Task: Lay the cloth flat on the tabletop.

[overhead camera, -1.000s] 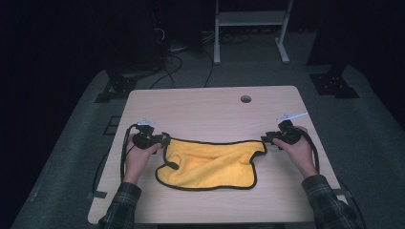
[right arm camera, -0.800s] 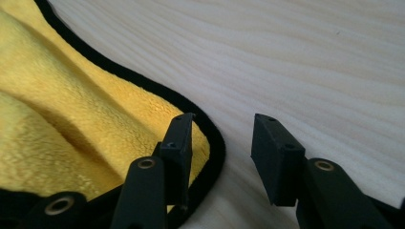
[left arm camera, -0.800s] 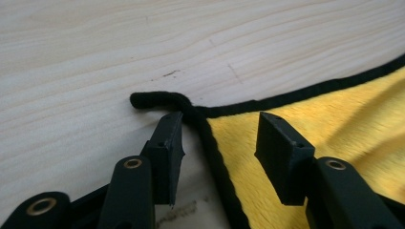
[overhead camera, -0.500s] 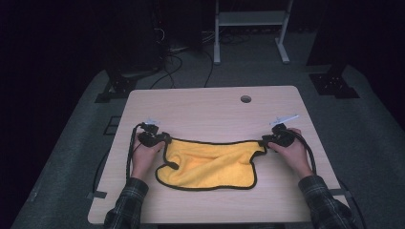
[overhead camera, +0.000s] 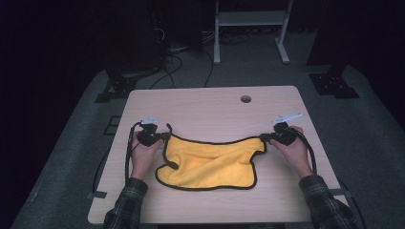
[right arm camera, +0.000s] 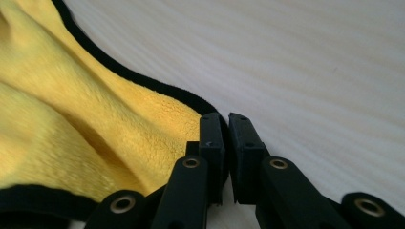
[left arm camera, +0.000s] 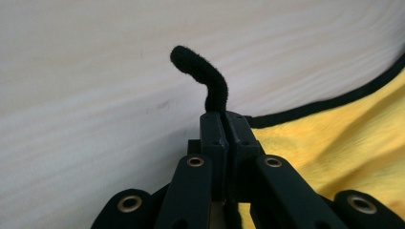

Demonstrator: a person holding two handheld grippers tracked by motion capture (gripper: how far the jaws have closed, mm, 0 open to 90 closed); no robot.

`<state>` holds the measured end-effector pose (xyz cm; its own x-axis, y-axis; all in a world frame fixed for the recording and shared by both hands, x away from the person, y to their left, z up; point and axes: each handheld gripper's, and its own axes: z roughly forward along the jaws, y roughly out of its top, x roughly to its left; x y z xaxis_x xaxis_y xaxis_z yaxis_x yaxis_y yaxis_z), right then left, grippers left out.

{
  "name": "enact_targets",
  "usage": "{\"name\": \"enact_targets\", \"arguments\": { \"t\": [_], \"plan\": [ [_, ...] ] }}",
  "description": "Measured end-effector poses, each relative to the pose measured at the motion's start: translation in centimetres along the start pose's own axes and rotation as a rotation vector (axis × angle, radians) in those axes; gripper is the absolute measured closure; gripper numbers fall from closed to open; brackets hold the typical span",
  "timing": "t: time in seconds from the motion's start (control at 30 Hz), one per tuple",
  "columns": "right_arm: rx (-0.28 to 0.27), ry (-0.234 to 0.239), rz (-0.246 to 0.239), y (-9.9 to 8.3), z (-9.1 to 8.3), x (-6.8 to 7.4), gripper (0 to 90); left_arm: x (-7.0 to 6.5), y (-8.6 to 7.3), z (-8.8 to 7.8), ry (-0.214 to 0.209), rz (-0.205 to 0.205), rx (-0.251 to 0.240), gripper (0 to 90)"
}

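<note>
A yellow cloth (overhead camera: 212, 164) with a black hem lies rumpled on the wooden table (overhead camera: 210, 107), stretched between both grippers. My left gripper (overhead camera: 165, 136) is shut on the cloth's far left corner; in the left gripper view a black hem loop (left arm camera: 204, 78) sticks up past the closed jaws of the left gripper (left arm camera: 224, 119), with the yellow cloth (left arm camera: 344, 138) to the right. My right gripper (overhead camera: 264, 139) is shut on the far right corner; in the right gripper view the right gripper (right arm camera: 225, 125) pinches the black edge, with the yellow cloth (right arm camera: 71, 114) spreading left.
A round cable hole (overhead camera: 245, 98) sits near the table's far edge. Beyond the table stand a white frame (overhead camera: 250, 28) and dark equipment on a grey carpet. Black cables (overhead camera: 128, 152) trail from both grippers over the table's sides.
Both grippers have moved slightly toward the person, dragging the cloth's top corners with them. The cloth stays stretched between them.
</note>
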<state>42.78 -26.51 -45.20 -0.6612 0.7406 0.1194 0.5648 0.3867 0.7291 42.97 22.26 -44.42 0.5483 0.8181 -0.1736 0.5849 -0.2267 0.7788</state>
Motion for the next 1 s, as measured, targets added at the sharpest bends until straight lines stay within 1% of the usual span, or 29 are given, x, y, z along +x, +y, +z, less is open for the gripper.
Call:
{"name": "enact_targets", "arguments": {
  "t": [0.03, 0.07, 0.1, 0.23, 0.3, 0.33, 0.4, 0.6, 0.7, 0.77, 0.8, 0.87, 0.9, 0.93, 1.0],
  "plan": [
    [-0.018, 0.002, -0.002, 0.2, -0.4, 0.1, 83.9, -0.2, 0.4, -0.5, -0.006, 0.007, -0.016, 87.1],
    [-0.035, 0.006, -0.007, 0.7, -1.1, 0.2, 84.0, -0.3, 0.5, -0.7, -0.01, 0.009, -0.024, 87.1],
    [-0.043, 0.005, -0.013, 0.8, -1.4, 0.2, 84.0, -0.5, 0.7, -1.1, -0.017, 0.012, -0.039, 87.1],
    [-0.115, 0.016, -0.024, 2.2, -3.4, 0.7, 84.0, -1.4, 1.8, -2.6, -0.036, 0.027, -0.096, 87.1],
    [-0.137, 0.013, -0.043, 2.8, -4.4, 1.1, 84.1, -1.9, 2.4, -3.5, -0.052, 0.036, -0.13, 87.1],
    [-0.158, 0.012, -0.054, 3.3, -5.0, 1.2, 84.1, -2.1, 2.6, -3.8, -0.057, 0.038, -0.141, 87.2],
    [-0.18, 0.011, -0.061, 3.8, -5.8, 1.5, 84.1, -2.6, 3.2, -4.7, -0.066, 0.046, -0.17, 87.2],
    [-0.243, -0.012, -0.099, 5.5, -8.6, 2.2, 84.3, -3.7, 4.7, -7.5, -0.067, 0.077, -0.252, 87.2],
    [-0.27, -0.025, -0.11, 6.2, -9.9, 2.3, 84.3, -4.0, 5.3, -8.6, -0.068, 0.083, -0.289, 87.2],
    [-0.297, -0.027, -0.115, 6.5, -11.0, 2.5, 84.4, -4.1, 5.5, -9.3, -0.076, 0.085, -0.306, 87.2],
    [-0.297, -0.027, -0.115, 6.5, -11.0, 2.5, 84.4, -4.3, 5.5, -9.5, -0.08, 0.084, -0.315, 87.2],
    [-0.314, -0.023, -0.123, 6.6, -11.7, 2.8, 84.4, -4.6, 5.6, -10.1, -0.088, 0.086, -0.324, 87.2],
    [-0.319, -0.022, -0.127, 6.6, -11.9, 2.9, 84.4, -4.8, 5.6, -10.5, -0.093, 0.096, -0.327, 87.3],
    [-0.33, -0.023, -0.139, 6.5, -12.3, 3.2, 84.4, -4.9, 5.6, -10.8, -0.096, 0.098, -0.33, 87.2],
    [-0.342, -0.017, -0.146, 6.4, -13.2, 3.8, 84.4, -5.4, 5.5, -12.0, -0.105, 0.104, -0.348, 87.3]
  ]
}}
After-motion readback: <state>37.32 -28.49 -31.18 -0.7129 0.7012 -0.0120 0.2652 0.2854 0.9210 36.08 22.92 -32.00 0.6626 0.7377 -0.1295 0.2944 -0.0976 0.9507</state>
